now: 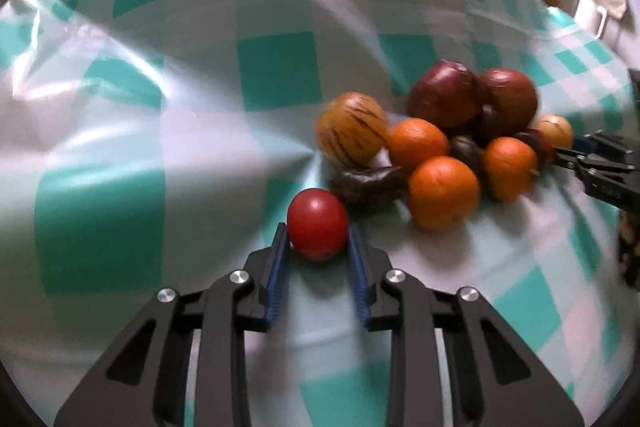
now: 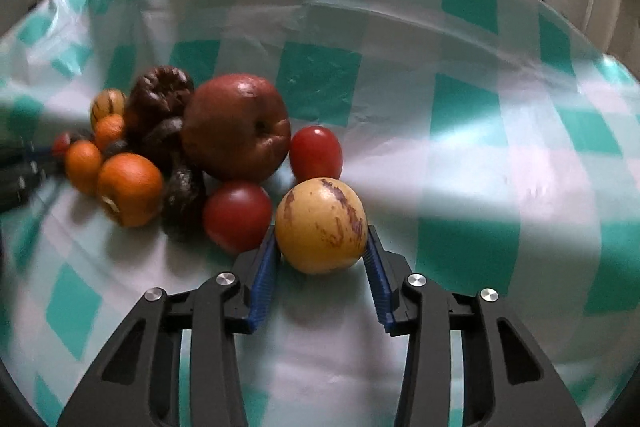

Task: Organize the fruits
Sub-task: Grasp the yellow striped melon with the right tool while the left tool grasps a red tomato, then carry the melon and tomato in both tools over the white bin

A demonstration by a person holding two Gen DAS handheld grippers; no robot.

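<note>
the left gripper (image 1: 318, 237) is squeezed in on a small red tomato (image 1: 317, 229), both blue pads pressed to its sides, low over the green and white checked tablecloth (image 1: 160, 147). just beyond it sits the heap of fruit: three oranges, the nearest orange (image 1: 443, 191) being the biggest in view, a yellow striped fruit (image 1: 351, 134) at the left of the heap, two big dark red fruits (image 1: 444, 101) at the back, and a shrivelled dark brown piece (image 1: 370, 183) lying between the tomato and the heap. the tomato sits a little apart from the pile, on its near side.

on the other side of the heap the right gripper (image 2: 321, 241) is clamped on a round yellow fruit with brown streaks (image 2: 321, 231), a pad touching each side. it is just beside two more red tomatoes (image 2: 237, 217), one to its left and one behind it, with a large wrinkled red apple (image 2: 238, 133) behind those. the rest of the cloth around is bare checks, creased and shiny in the window light.
</note>
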